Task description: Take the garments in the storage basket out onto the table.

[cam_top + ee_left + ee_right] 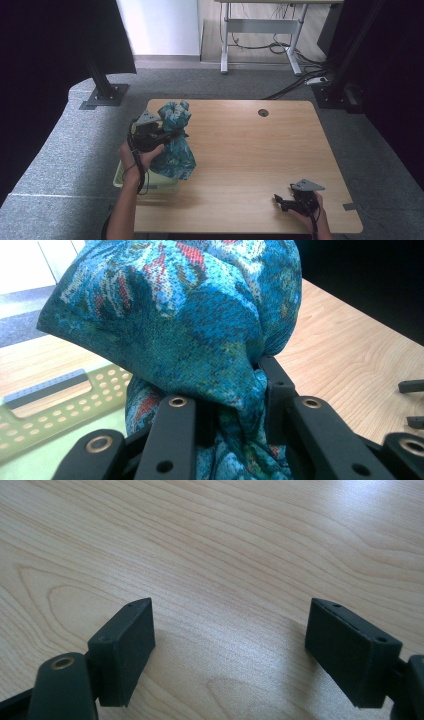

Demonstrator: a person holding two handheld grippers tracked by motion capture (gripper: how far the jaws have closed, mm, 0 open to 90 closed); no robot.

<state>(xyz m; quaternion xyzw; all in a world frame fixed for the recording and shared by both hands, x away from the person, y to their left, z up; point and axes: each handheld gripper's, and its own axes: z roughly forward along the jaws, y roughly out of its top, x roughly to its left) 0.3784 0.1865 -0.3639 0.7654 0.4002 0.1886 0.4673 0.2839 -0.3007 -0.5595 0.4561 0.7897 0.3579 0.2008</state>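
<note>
Teal cloth [200,325] clamped in left gripper [235,385] jaws hides much of the green basket [60,405]; right gripper [230,650] jaws apart

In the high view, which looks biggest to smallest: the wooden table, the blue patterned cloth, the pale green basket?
1. Wooden table
2. Blue patterned cloth
3. Pale green basket, though the cloth and a forearm hide part of it, so this rank is unsure.
</note>
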